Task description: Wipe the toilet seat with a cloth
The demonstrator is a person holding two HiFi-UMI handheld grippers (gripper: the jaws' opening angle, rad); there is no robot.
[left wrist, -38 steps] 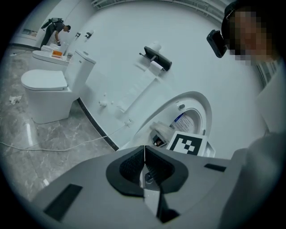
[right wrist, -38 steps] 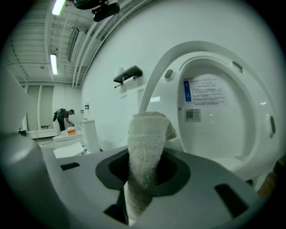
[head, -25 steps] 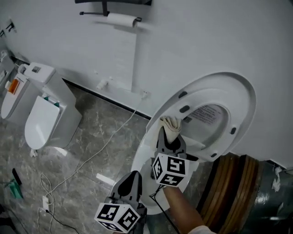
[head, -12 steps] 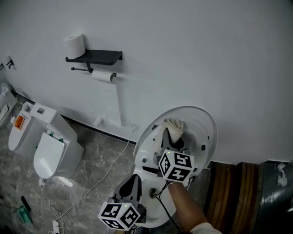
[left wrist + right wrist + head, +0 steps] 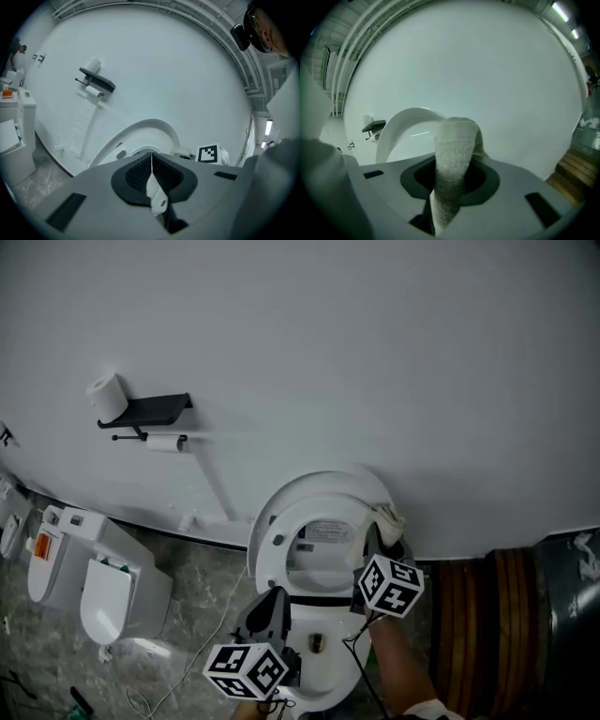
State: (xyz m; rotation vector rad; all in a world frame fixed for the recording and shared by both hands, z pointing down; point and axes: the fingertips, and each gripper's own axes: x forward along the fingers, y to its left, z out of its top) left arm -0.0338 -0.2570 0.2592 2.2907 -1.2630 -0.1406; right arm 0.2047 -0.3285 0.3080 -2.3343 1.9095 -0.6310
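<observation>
One cloth (image 5: 387, 517) up at the raised seat's (image 5: 265, 538) rim.
Right gripper (image 5: 381, 542) clamps the pale cloth and holds it against the upper right edge of the seat, which leans on the white wall (image 5: 394, 352). Left gripper (image 5: 151, 158) hangs lower, just before the bowl (image 5: 323, 690), its jaws closed together on nothing. Off to the left, a paper shelf (image 5: 145, 411) is fixed to the wall.

No legible text anywhere. Pale printed sticker (image 5: 323, 532) on underside of raised white plastic toilet lid (image 5: 323, 481): lines of print, too small to read. Small orange label (image 5: 41, 546) on white boxy unit (image 5: 75, 559) at far left: blurred. Black-and-white square-pattern marker cubes (image 5: 389, 585): codes only, no letters/nos.
</observation>
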